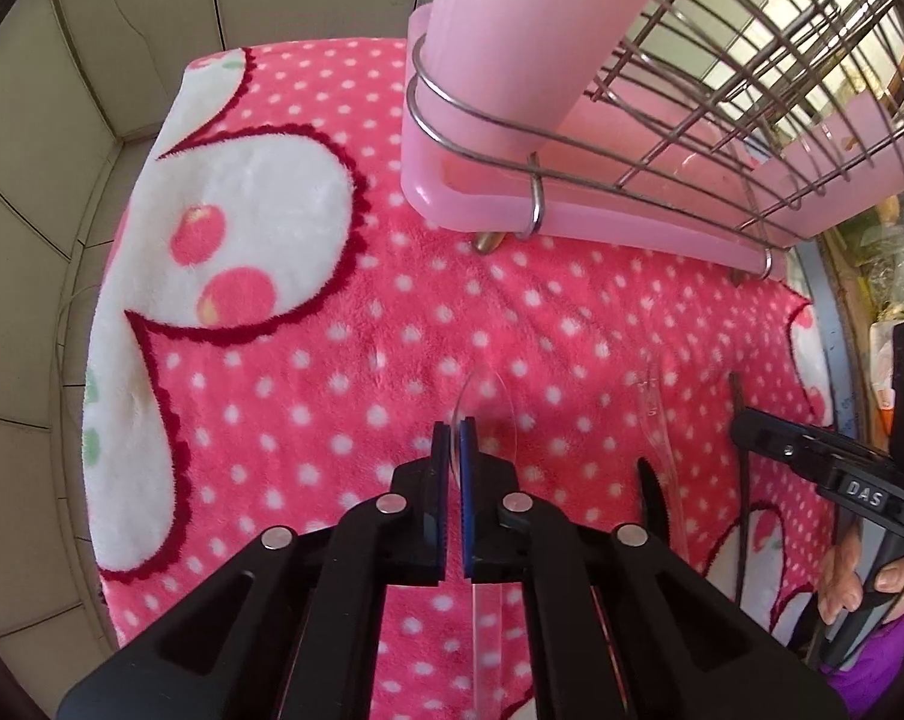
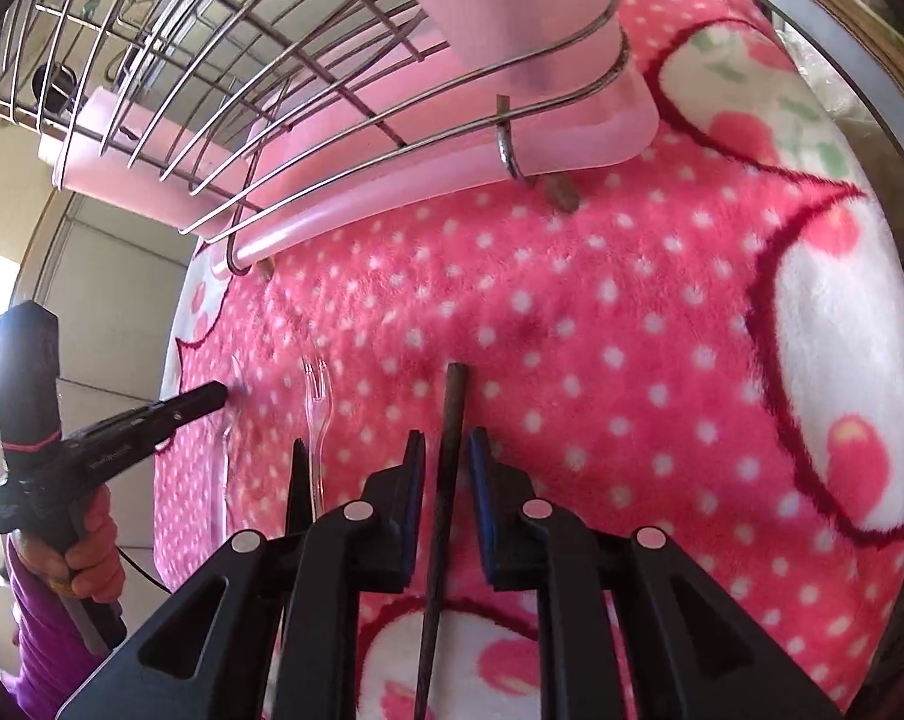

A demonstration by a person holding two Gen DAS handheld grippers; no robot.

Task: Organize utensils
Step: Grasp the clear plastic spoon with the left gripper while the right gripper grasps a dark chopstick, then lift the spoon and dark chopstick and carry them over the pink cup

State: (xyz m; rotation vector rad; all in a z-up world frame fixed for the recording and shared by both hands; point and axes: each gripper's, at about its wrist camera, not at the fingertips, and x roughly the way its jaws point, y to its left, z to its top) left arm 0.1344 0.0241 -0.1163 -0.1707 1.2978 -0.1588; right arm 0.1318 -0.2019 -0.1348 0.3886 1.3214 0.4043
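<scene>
Left fingers (image 1: 452,450) clamp my clear spoon (image 1: 485,414), right fingers (image 2: 446,450) slack around chopstick (image 2: 446,480); next: close, then rack (image 1: 692,138).

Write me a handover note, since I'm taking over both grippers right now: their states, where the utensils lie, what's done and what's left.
Left gripper: shut on the clear plastic spoon, which still lies on the blanket.
Right gripper: open, pads either side of the dark chopstick, not pressing.
Clear plastic fork: loose on the blanket, between spoon and chopstick.
Wire dish rack with pink utensil holder: at the far end.
Done: no utensil visibly stowed yet.
Left: likely move spoon, chopstick and fork into the holder.
</scene>
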